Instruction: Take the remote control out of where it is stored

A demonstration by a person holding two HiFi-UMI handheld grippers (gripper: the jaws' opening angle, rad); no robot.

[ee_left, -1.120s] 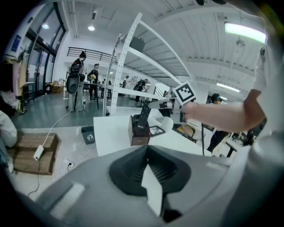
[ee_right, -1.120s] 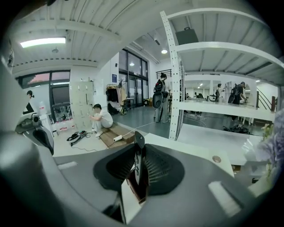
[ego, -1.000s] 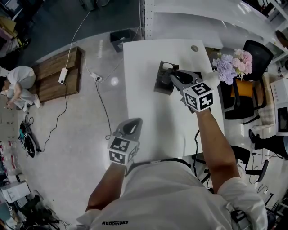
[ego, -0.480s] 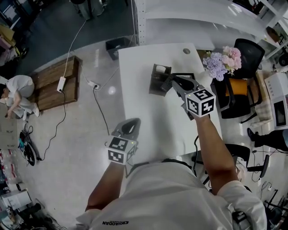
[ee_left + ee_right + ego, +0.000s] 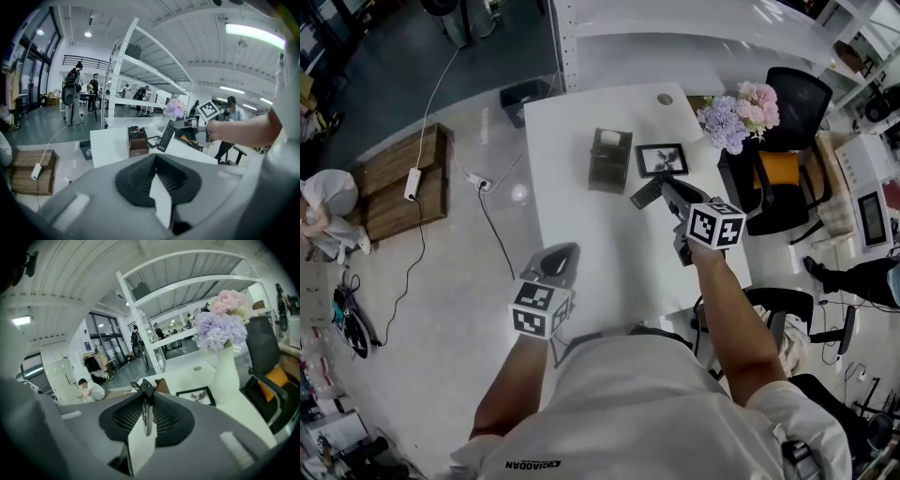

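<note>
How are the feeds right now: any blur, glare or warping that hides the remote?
Head view: evenly lit, sharp, edges bowed; the remote control shows dark in the right gripper. Left gripper view: heavy fisheye, black corners, ceiling light glaring at top right; remote control small but clear. Right gripper view: fisheye, slightly soft; remote control edge-on between the jaws.

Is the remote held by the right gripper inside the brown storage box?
No, the right gripper holds the remote in the air beside the brown storage box, clear of it.
</note>
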